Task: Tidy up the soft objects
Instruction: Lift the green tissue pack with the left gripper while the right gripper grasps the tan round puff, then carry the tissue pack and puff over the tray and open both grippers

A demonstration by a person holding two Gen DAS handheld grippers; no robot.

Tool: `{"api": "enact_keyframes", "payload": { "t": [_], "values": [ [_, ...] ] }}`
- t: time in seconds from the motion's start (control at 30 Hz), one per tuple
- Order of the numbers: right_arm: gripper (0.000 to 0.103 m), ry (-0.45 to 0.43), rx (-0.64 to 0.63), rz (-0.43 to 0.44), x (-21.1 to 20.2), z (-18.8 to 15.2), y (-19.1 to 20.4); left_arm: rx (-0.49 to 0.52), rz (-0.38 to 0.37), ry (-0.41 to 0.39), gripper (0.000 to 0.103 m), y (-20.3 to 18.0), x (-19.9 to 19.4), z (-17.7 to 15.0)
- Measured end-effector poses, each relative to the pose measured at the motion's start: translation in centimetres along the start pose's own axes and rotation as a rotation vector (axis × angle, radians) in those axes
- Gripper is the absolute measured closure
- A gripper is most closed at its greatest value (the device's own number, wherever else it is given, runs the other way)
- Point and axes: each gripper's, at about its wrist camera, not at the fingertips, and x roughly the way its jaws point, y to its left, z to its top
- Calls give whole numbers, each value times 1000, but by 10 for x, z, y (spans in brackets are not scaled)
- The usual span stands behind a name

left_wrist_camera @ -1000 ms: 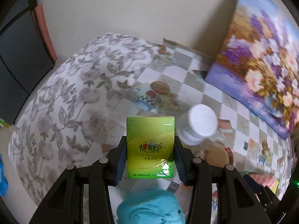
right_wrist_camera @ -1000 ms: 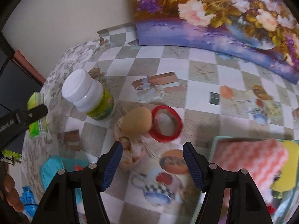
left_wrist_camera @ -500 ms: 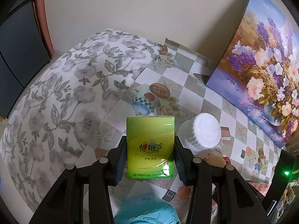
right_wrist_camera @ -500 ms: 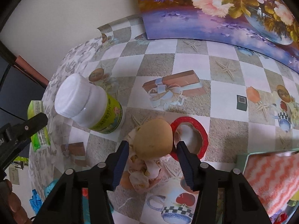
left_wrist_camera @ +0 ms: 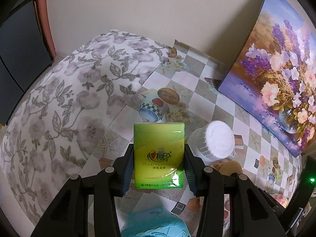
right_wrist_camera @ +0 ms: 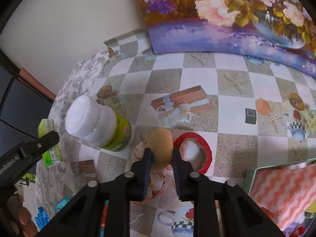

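Observation:
My left gripper (left_wrist_camera: 159,160) is shut on a green tissue pack (left_wrist_camera: 159,154) and holds it above the table. The pack also shows at the left of the right wrist view (right_wrist_camera: 49,142). My right gripper (right_wrist_camera: 161,155) is closed around the tan round head of a small soft doll (right_wrist_camera: 160,145) that lies on the checkered tablecloth. The doll's pale body (right_wrist_camera: 156,183) lies between and below the fingers. In the left wrist view the doll's head (left_wrist_camera: 230,167) peeks out beside the right finger.
A white-capped bottle (right_wrist_camera: 98,123) stands left of the doll; a red tape ring (right_wrist_camera: 194,154) lies right of it. A tray (right_wrist_camera: 249,174) holds an orange-white cloth (right_wrist_camera: 282,193). A flower painting (right_wrist_camera: 227,13) leans on the wall. A blue object (left_wrist_camera: 156,225) lies below the left gripper.
My right gripper moved forward to the doll and its fingers closed from wide open onto the doll's head. My left gripper kept the tissue pack and shifted slightly.

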Motion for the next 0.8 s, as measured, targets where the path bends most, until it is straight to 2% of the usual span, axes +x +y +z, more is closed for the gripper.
{"api": "enact_keyframes", "payload": {
  "t": [0.33,0.8],
  "values": [
    [86,-58,19,37,-54,-13,-10,56,6,-51,55,-17,-34,-4],
    [86,-132,87,-3,-140,-45,-52,172,-68,-100,55,-63,-92,-35]
  ]
}}
